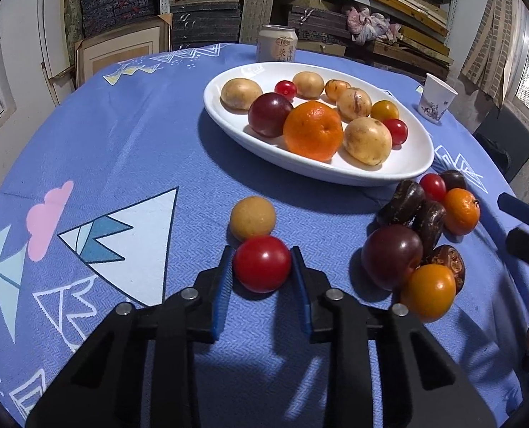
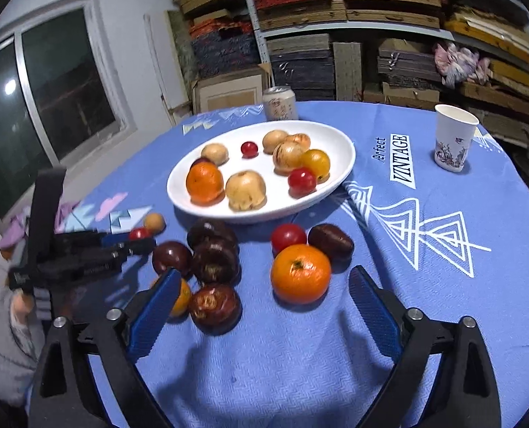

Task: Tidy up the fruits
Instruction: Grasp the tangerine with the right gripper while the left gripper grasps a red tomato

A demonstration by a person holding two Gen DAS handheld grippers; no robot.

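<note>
1. Fingers of left gripper (image 1: 262, 262) clamped on red tomato (image 1: 262, 263), resting on bench (image 1: 121, 149) beside a tan fruit (image 1: 252, 218).
2. Right gripper (image 2: 264, 305) fingers wide apart, behind orange (image 2: 300, 273), gripping nothing.
3. White plate (image 1: 407, 164) holding more fruit.

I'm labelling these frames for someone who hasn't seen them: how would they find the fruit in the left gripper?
Start at the white oval plate on the blue tablecloth. Nearer the camera, the left gripper pinches a glossy red tomato. A matte tan fruit touches it behind; it is the only fruit between blue pads.
</note>
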